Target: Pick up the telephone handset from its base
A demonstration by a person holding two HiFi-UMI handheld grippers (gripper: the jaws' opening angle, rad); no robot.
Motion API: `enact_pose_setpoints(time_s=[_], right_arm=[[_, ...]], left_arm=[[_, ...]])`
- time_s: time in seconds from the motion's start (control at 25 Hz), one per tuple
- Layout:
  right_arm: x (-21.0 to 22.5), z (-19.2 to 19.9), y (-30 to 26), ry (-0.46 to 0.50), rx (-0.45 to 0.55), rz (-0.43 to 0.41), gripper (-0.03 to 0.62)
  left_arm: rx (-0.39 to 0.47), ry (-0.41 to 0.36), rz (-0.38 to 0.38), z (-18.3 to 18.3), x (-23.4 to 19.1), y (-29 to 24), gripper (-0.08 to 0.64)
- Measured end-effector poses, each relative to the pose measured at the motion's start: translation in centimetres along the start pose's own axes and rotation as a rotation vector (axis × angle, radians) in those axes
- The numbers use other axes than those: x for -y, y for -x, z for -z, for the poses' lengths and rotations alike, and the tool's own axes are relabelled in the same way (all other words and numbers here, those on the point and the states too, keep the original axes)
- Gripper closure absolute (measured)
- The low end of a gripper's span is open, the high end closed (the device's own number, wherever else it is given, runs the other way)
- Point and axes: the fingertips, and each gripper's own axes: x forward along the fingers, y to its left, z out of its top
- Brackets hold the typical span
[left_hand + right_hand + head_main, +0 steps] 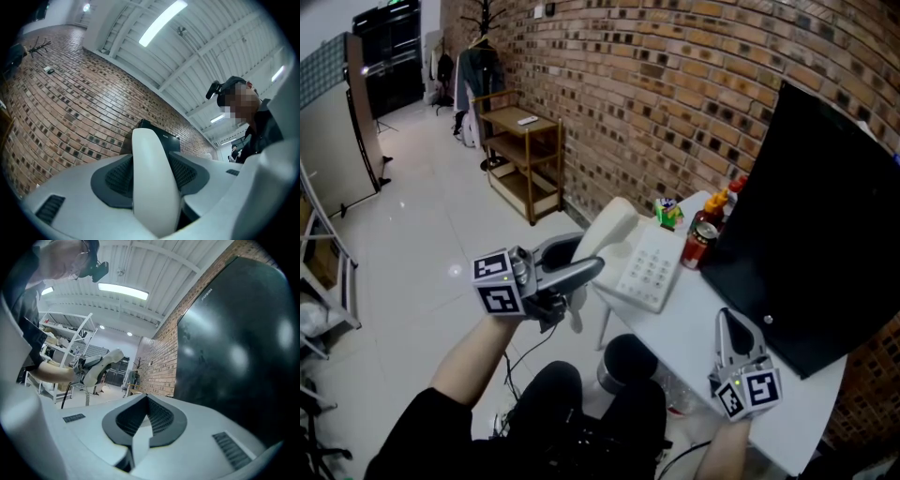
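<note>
Brick wall behind, white desk (694,328) below: the left gripper (579,268) is clamped on the handset (607,228) and holds it in the air beyond the desk's edge, clear of the base (652,267). The right gripper (729,330) rests closed and empty on the desk. A long pull could tighten the cord (86,397) and drag the base off. One handset, one base, one red can (700,246), two grippers.
</note>
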Motion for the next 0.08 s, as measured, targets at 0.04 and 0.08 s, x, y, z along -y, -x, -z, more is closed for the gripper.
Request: enact_pose_setpoints(time_s=[0.04, 0.08], right_arm=[[0.01, 0.01, -0.06, -0.001, 0.0, 0.001, 0.586], [0.01, 0.03, -0.12, -0.002, 0.001, 0.001, 0.586]], left_arm=[[0.007, 0.006, 0.002, -0.05, -0.06, -0.19, 0.328], [0.013, 0.012, 0.005, -0.08, -0.12, -0.36, 0.328]])
